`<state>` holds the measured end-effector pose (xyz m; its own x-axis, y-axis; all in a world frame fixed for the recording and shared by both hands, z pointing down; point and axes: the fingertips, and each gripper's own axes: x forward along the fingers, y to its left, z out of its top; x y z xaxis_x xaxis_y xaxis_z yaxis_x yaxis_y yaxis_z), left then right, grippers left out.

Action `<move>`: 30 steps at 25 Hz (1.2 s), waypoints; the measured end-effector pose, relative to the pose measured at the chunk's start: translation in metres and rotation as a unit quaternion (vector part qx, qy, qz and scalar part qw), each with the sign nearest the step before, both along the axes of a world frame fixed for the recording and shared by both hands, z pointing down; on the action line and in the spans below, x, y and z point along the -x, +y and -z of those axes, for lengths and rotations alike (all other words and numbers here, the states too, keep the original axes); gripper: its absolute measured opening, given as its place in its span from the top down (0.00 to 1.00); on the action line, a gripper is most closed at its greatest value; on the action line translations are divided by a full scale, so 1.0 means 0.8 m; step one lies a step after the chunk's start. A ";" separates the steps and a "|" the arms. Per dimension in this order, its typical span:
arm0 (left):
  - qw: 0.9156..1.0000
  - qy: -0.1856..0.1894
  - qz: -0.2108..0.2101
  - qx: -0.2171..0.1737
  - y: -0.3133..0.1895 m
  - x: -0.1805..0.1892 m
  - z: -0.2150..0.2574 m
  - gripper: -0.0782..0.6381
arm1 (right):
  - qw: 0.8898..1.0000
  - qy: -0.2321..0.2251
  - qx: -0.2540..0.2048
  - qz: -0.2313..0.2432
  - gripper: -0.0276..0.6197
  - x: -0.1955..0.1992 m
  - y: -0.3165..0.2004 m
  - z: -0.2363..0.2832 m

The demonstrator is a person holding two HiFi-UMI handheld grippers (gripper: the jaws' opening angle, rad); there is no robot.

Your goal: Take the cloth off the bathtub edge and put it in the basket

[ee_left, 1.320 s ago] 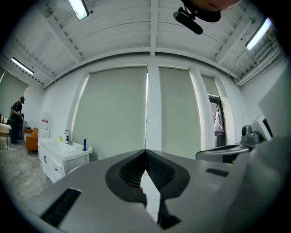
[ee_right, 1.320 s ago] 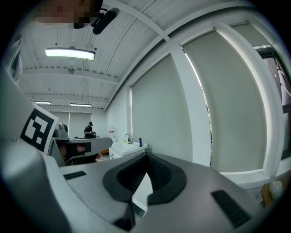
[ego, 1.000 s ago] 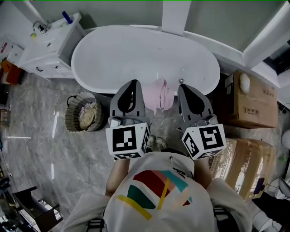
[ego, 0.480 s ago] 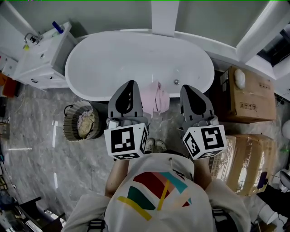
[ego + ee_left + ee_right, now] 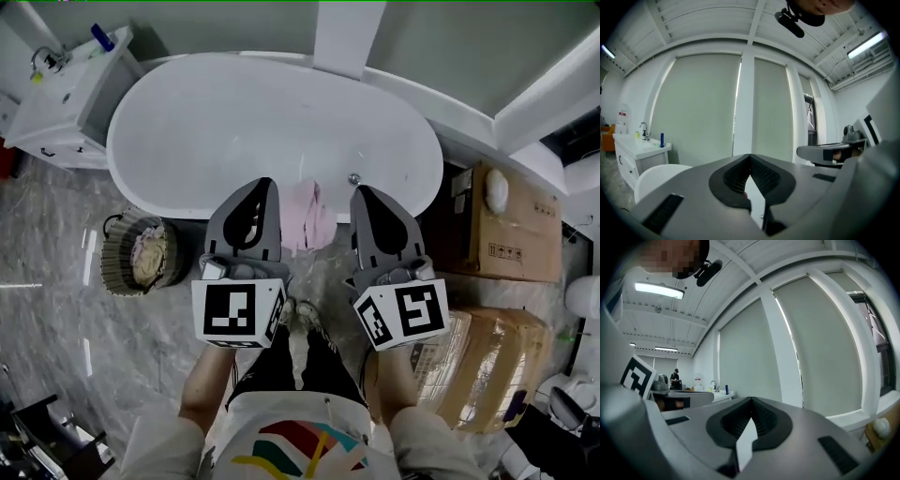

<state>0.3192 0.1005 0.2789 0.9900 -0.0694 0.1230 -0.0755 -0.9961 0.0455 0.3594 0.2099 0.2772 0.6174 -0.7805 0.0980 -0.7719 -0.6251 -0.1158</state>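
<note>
A pale pink cloth (image 5: 307, 214) hangs over the near edge of the white bathtub (image 5: 272, 122) in the head view. My left gripper (image 5: 259, 185) is just left of the cloth and my right gripper (image 5: 363, 192) just right of it. Both are shut and hold nothing, and their tips point at the tub's near rim. A round woven basket (image 5: 141, 255) with some cloth inside stands on the floor to the left of the tub. The left gripper view shows its jaws (image 5: 750, 157) meeting at the tip against the blinds; the right gripper view shows its jaws (image 5: 751, 401) likewise.
A white vanity with a tap (image 5: 56, 89) stands at the far left. Cardboard boxes (image 5: 506, 225) are stacked at the right, close to my right gripper. A white pillar (image 5: 339, 33) rises behind the tub. My feet (image 5: 298, 314) are on the marble floor before the tub.
Both grippers have moved forward and lower toward the tub's near edge, and the view has shifted with them. The jaws stayed shut. The cloth has not moved.
</note>
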 end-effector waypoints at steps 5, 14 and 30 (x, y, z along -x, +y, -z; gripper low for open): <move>0.999 -0.037 0.022 0.000 -0.028 -0.015 -0.127 0.87 | 1.000 -0.011 0.000 -0.007 0.94 -0.031 -0.017 -0.086; 0.994 -0.096 0.045 0.025 -0.058 0.001 -0.308 0.87 | 0.998 -0.056 0.025 -0.021 0.94 -0.041 -0.018 -0.249; 0.990 -0.123 0.056 0.039 -0.062 0.019 -0.413 0.87 | 0.979 -0.200 0.036 -0.020 0.94 -0.018 -0.021 -0.411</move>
<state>0.3037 0.0508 0.6090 0.9160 -0.1588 0.3685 -0.2044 -0.9749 0.0880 0.3737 0.1929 0.6064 0.5479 -0.7392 0.3917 -0.6494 -0.6710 -0.3579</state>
